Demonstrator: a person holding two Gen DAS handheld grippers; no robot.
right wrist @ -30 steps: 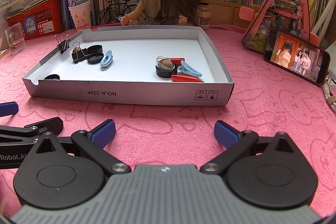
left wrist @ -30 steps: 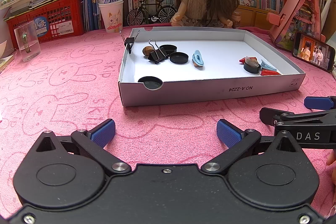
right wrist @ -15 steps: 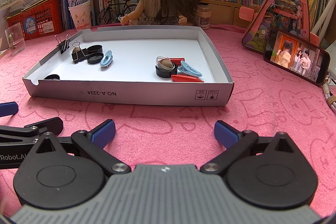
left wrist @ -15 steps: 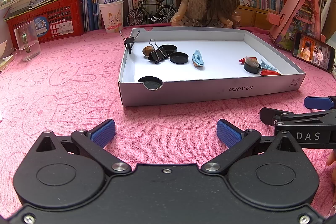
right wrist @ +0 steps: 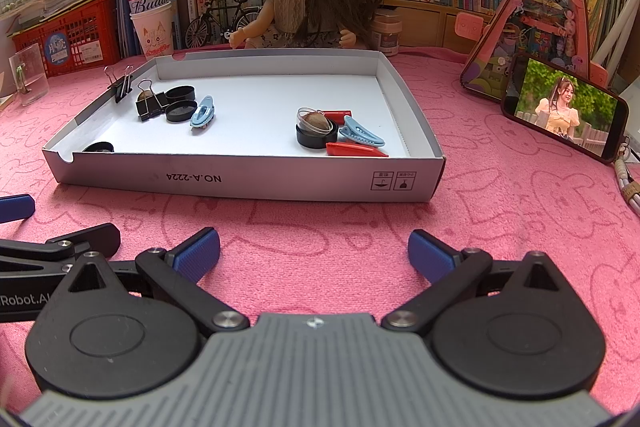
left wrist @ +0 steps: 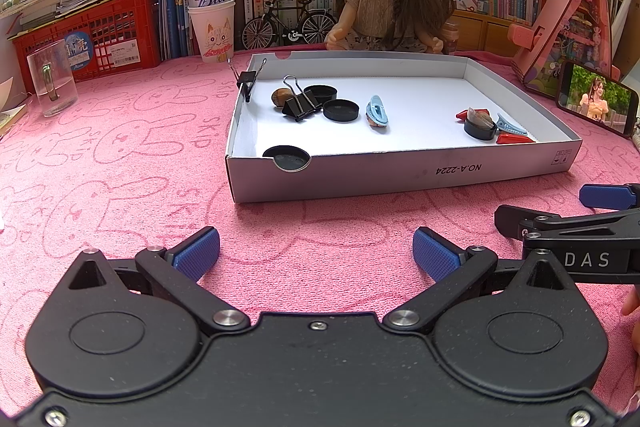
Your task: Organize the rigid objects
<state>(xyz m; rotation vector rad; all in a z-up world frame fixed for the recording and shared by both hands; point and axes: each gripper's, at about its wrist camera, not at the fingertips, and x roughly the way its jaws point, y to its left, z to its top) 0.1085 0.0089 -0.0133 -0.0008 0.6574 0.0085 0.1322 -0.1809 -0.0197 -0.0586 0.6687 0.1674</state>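
We held the left gripper (left wrist: 316, 251) and right gripper (right wrist: 314, 251) low over the pink cloth (left wrist: 120, 163), both spread wide and holding nothing. Beyond them sat the white tray (right wrist: 248, 179), with binder clips (left wrist: 300, 103), black caps (left wrist: 340, 109) and hair clips (right wrist: 360, 137) inside.
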